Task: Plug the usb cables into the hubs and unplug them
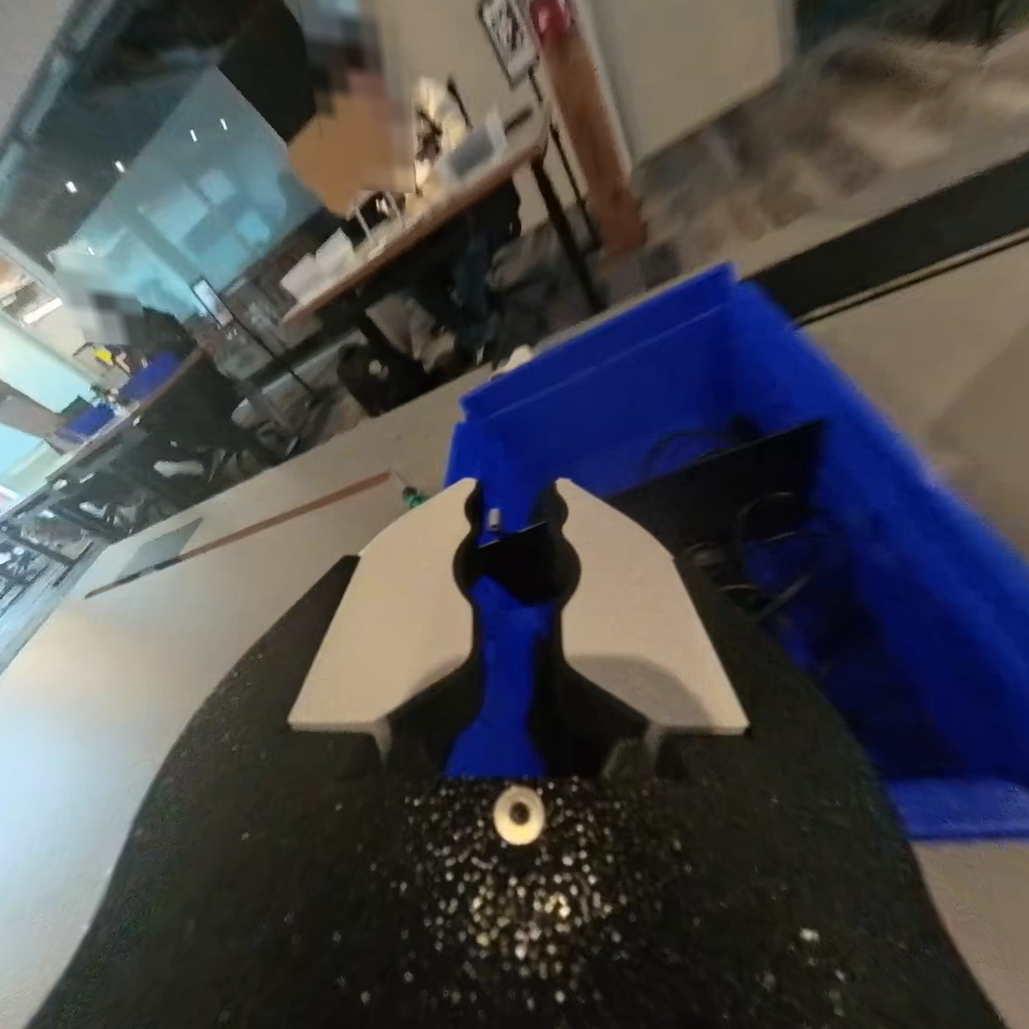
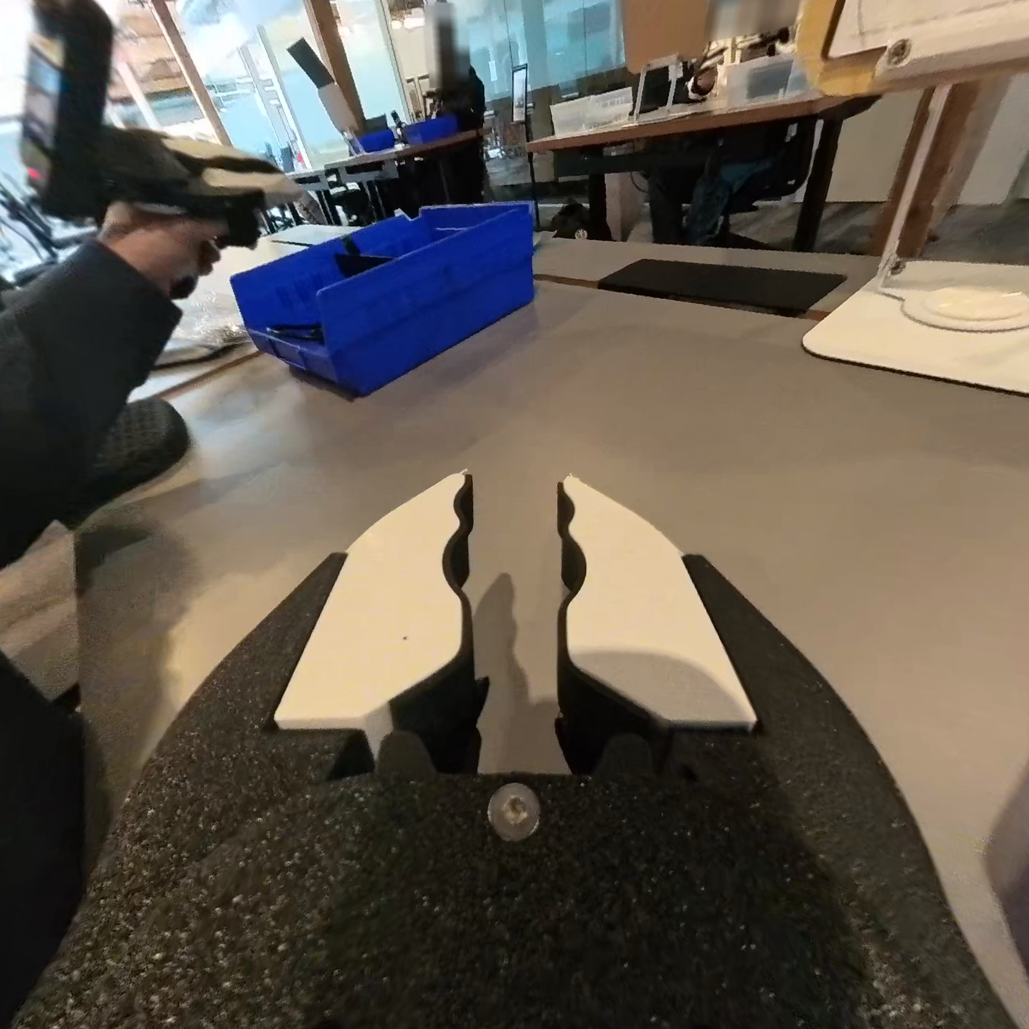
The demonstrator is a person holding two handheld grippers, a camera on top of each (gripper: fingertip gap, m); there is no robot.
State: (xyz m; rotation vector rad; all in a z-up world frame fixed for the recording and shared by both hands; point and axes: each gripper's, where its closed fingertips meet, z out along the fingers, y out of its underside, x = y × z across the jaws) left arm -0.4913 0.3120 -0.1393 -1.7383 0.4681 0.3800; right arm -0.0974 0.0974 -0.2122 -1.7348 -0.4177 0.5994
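My left gripper [image 1: 518, 495] is shut on a small black hub-like piece [image 1: 520, 571] with a short silver plug [image 1: 493, 518] sticking out at its far left. It hangs over the near edge of a blue bin [image 1: 868, 557] holding black cables [image 1: 768, 540] and a black divider [image 1: 746, 479]. In the right wrist view the left gripper [image 2: 239, 217] is held up left of the bin [image 2: 423, 312]. My right gripper [image 2: 515, 484] is open and empty, low over the grey table [image 2: 724, 445], well short of the bin.
A person's dark sleeve [image 2: 72, 362] reaches in at the left. A white board with a round disc [image 2: 919, 339] lies at the right and a black mat [image 2: 724, 284] behind it. A small green item [image 1: 413, 496] lies left of the bin.
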